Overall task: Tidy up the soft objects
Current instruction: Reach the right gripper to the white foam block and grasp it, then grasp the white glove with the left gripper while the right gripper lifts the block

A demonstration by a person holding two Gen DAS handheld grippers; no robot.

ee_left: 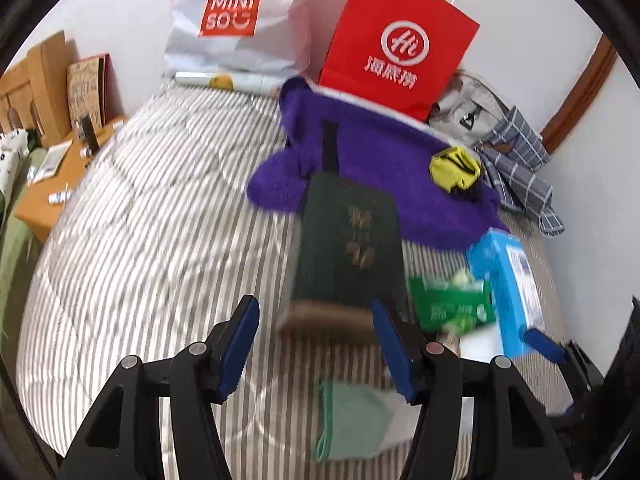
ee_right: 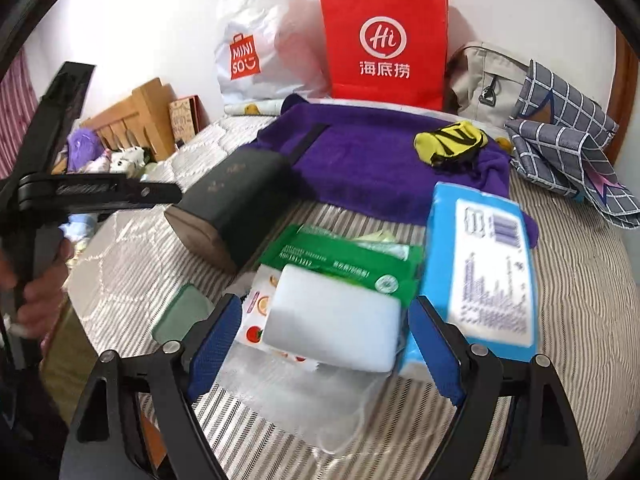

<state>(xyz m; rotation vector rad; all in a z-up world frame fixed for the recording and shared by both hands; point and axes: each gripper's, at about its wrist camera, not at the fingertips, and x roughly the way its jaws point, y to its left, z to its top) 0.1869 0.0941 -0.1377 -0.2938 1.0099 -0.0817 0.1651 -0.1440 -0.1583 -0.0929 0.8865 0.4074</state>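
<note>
A dark green book (ee_left: 344, 240) lies on the striped bed, partly on a purple towel (ee_left: 360, 152); both also show in the right wrist view, book (ee_right: 236, 204), towel (ee_right: 372, 164). A yellow-black sock bundle (ee_left: 454, 168) (ee_right: 450, 142) rests on the towel. My left gripper (ee_left: 316, 344) is open, its fingers either side of the book's near end, not touching it. My right gripper (ee_right: 324, 344) is open around a white block (ee_right: 336, 320), beside a green wipes pack (ee_right: 344, 260) and a blue tissue pack (ee_right: 484, 268).
A red paper bag (ee_right: 384, 44), a white Miniso bag (ee_right: 260, 48), a grey backpack (ee_right: 484, 80) and a checked cloth (ee_right: 568, 144) line the wall. A green phone-like case (ee_right: 180, 316) lies at the bed's left. A wooden nightstand (ee_left: 52, 184) stands left.
</note>
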